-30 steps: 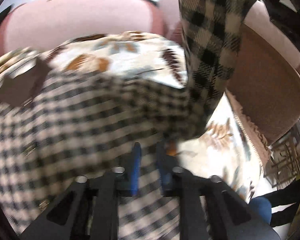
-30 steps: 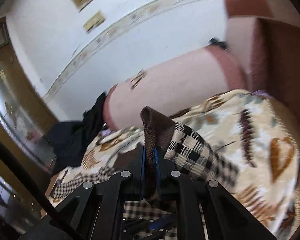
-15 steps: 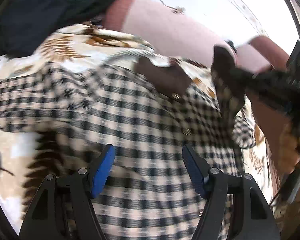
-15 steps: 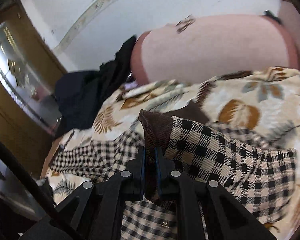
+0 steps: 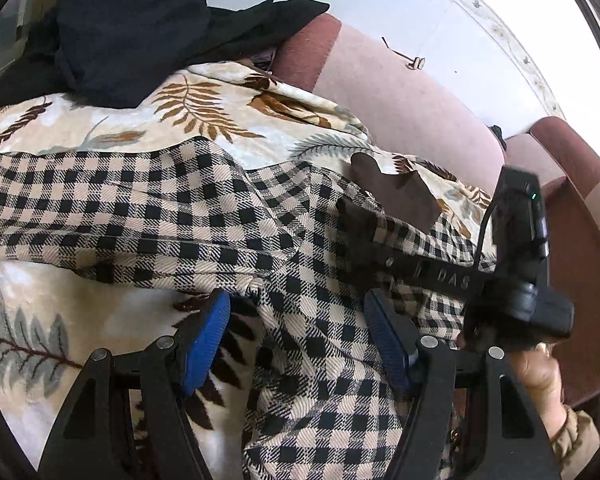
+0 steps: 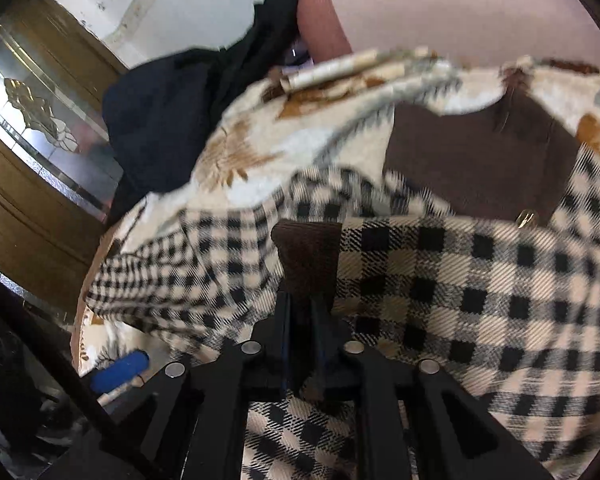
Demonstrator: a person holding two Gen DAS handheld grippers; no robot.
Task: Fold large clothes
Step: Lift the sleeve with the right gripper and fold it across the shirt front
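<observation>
The checked shirt (image 5: 204,216) lies spread on a leaf-print blanket (image 5: 204,108) over a sofa (image 5: 412,104), directly ahead of and below both tools. The left hand-held gripper (image 5: 296,340) stands open, its blue pads either side of a fold of the shirt body without pressing it; its jaws opened within the past second. The right hand-held gripper (image 6: 302,316) has a brown cuff (image 6: 306,256) between its jaws, which have just been parting; judged a loosening hold, though whether the pads still press cannot be told. The sleeve runs crosswise, from the right hand-held gripper toward the brown collar (image 6: 476,160) ahead of it. A dark garment (image 5: 132,28) lies beyond, well apart. Judgement: the right tool is nearer the sleeve end; the left is nearer the shirt's side fold, the likely next pick-up.
</observation>
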